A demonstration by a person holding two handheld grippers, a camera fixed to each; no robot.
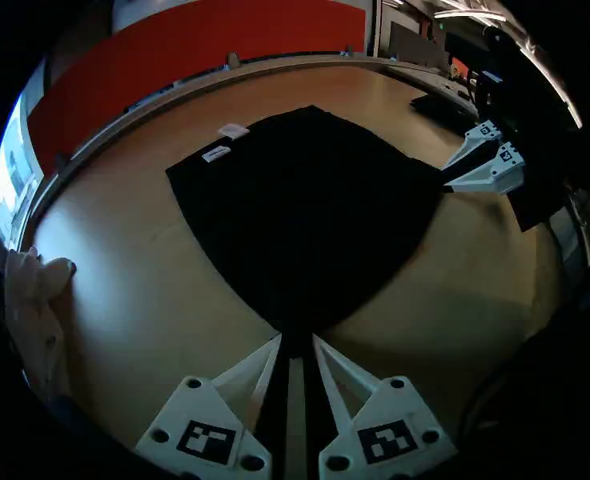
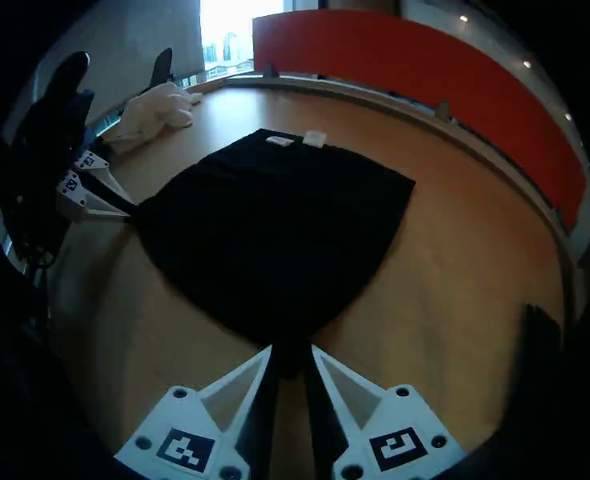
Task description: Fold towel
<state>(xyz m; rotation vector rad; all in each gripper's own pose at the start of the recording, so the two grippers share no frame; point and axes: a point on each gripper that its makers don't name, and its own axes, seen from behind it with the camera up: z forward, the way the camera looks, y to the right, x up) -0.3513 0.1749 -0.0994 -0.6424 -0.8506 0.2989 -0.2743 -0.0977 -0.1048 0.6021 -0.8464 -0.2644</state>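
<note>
A black towel [image 1: 311, 208] lies spread on the wooden table [image 1: 150, 296]; two white tags [image 1: 224, 142] sit at its far edge. My left gripper [image 1: 296, 346] is shut on the near corner of the towel. In the left gripper view the right gripper [image 1: 448, 178] pinches the towel's right corner. In the right gripper view the towel [image 2: 278, 224] runs from my right gripper [image 2: 292, 356], shut on its near corner, out to the left gripper [image 2: 128, 210] holding the corner at the left.
A pale crumpled cloth [image 2: 154, 112] lies at the table's far left in the right gripper view, and the same cloth [image 1: 30, 296] shows at the left edge in the left gripper view. A red partition [image 2: 423, 72] runs behind the table. Dark equipment [image 1: 439, 100] sits at the far right.
</note>
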